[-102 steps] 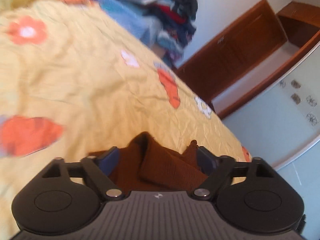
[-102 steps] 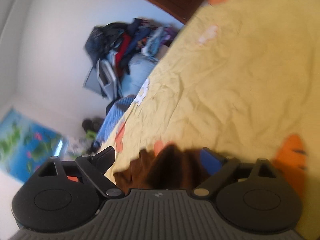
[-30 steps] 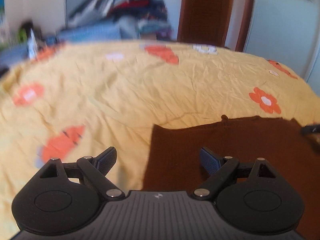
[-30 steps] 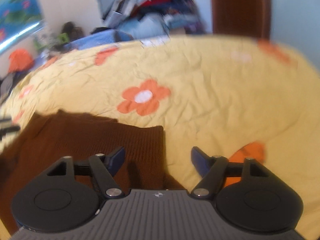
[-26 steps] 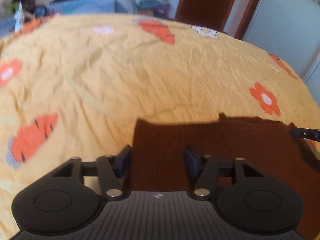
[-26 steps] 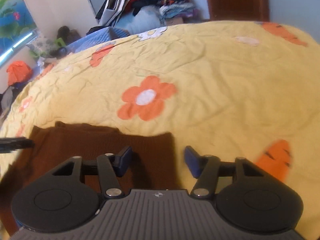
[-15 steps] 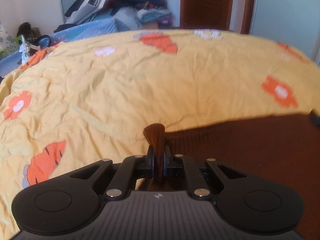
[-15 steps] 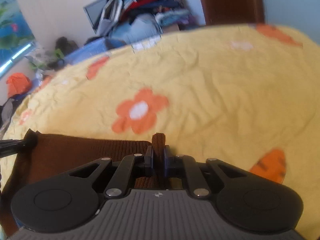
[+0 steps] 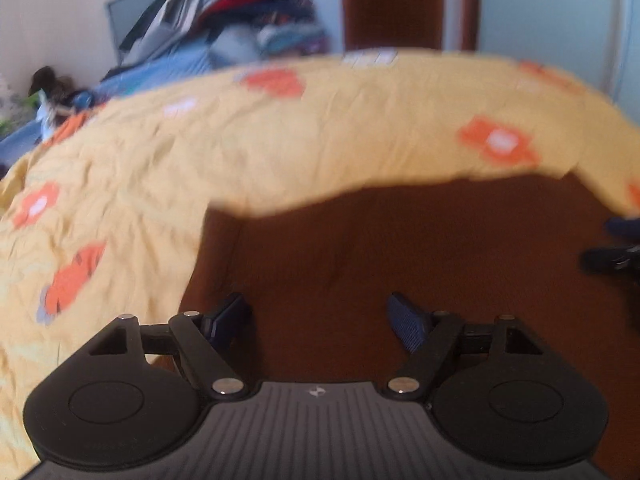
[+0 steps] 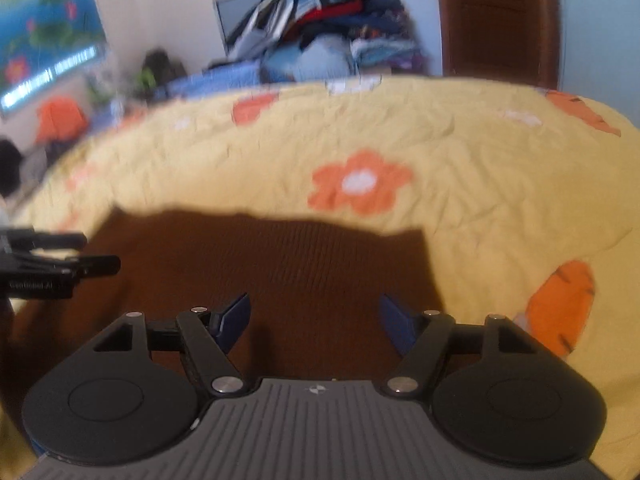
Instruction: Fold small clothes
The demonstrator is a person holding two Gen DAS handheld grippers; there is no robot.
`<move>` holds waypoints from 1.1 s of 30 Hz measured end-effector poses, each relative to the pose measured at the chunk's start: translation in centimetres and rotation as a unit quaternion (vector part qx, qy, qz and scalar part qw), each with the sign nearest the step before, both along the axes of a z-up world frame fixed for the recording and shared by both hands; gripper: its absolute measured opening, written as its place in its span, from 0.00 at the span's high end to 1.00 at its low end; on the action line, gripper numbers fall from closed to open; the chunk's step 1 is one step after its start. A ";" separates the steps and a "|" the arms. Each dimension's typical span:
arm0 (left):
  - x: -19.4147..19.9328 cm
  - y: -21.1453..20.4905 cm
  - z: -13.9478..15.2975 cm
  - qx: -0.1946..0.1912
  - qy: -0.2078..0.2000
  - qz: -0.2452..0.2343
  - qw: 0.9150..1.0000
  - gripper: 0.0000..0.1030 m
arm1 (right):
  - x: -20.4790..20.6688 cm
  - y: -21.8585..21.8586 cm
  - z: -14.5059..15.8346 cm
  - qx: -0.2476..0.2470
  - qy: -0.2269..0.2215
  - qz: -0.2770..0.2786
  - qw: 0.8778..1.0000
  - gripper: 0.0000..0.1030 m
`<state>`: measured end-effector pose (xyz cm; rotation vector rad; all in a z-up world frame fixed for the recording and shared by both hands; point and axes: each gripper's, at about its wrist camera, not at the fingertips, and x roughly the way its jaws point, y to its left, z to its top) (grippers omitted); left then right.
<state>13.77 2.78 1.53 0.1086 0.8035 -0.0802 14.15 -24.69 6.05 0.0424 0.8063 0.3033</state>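
The left gripper (image 9: 318, 314) tilts down toward the bed, its jaws opening and already wide apart, with nothing pinched between the blue pads (image 9: 406, 320); only the flat brown knit garment (image 9: 400, 248) lies below the gap. That garment spreads ahead of and beneath this gripper, its left edge just beyond the left finger and its far edge running across the yellow flowered bedspread (image 9: 240, 136) a little ahead of the fingertips. At the right edge of the left wrist view the tips of the right gripper (image 9: 612, 258) show over the garment's other end. The right gripper (image 10: 314, 312) is angled down in much the same way, its jaws also opening and standing wide with nothing clamped; the brown garment (image 10: 280, 264) lies under and ahead of it, its right corner just past the right finger. To its left, the other gripper's black fingers (image 10: 60, 262) reach in over the cloth. Beyond the bed, far ahead of both grippers, sit a pile of clothes (image 10: 320, 12) and a wooden door (image 10: 496, 20). Both views are somewhat blurred.
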 end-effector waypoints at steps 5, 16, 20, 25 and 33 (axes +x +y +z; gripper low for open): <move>-0.9 3.5 -0.8 -0.025 -0.025 0.026 0.999 0.12 | -2.2 -0.9 -1.9 -0.044 -0.061 0.026 0.997 0.27; -9.0 -3.6 1.1 0.023 -0.042 -0.050 0.998 0.09 | -7.3 2.4 1.4 -0.032 -0.062 0.049 0.996 0.14; -10.5 -1.2 -1.1 0.002 -0.056 -0.050 0.997 0.09 | -9.6 3.6 -1.7 -0.100 -0.063 0.073 0.990 0.09; -11.0 -1.5 0.5 0.029 -0.035 -0.035 0.998 0.10 | -10.3 1.9 -1.7 -0.079 -0.062 0.074 0.992 0.09; -14.0 -5.0 -0.4 0.040 -0.029 -0.097 0.994 0.10 | -13.2 6.2 0.1 -0.067 -0.044 0.106 0.991 0.09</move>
